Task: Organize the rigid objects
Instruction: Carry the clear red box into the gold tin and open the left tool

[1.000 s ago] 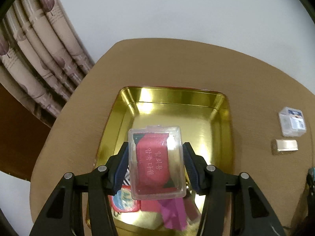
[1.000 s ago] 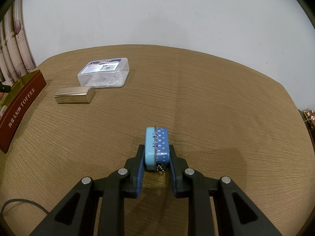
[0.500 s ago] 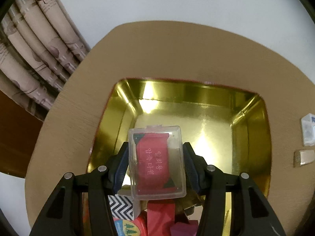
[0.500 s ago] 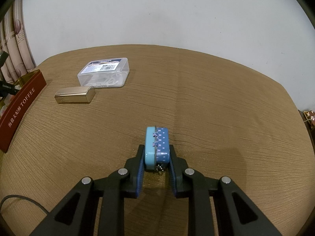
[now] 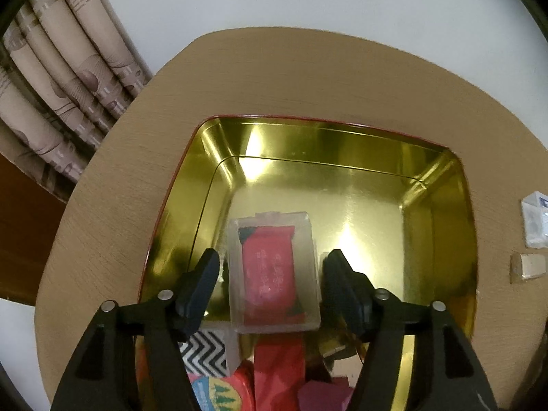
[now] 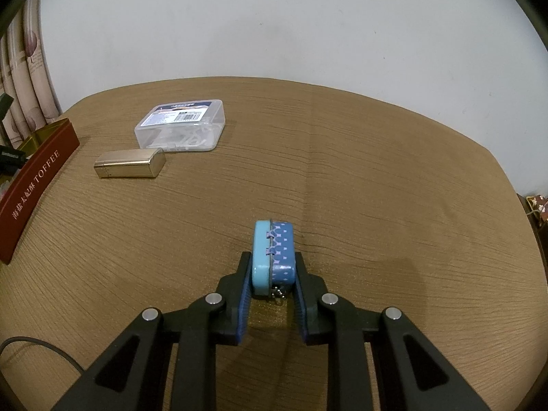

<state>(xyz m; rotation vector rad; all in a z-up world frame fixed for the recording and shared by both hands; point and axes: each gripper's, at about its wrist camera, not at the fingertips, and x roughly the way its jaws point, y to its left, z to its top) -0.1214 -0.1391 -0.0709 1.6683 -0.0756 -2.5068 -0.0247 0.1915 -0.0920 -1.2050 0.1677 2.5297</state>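
A clear plastic box with a red packet inside (image 5: pixel 274 270) lies in the gold tin (image 5: pixel 441 205), partly on other items at its near end. My left gripper (image 5: pixel 272 267) straddles the box with its jaws opening; both pads stand clear of the box's sides. In the right wrist view my right gripper (image 6: pixel 272 267) is shut on a small blue tin (image 6: pixel 273 257), held on edge just above the brown table (image 6: pixel 376 188). The gold tin's red outer wall (image 6: pixel 30 185), lettered TOFFEE, shows at the left there.
Inside the gold tin's near end lie a zigzag-patterned box (image 5: pixel 205 352), red packets (image 5: pixel 279 366) and a magenta piece (image 5: pixel 322 395). On the table sit a clear lidded box with a barcode label (image 6: pixel 181 130) and a gold metal bar (image 6: pixel 130 167). Curtains (image 5: pixel 58 78) hang at the left.
My left gripper sank into the gold tin with the clear box, then its jaws spread away from the box's sides. The right gripper and blue tin stayed still.
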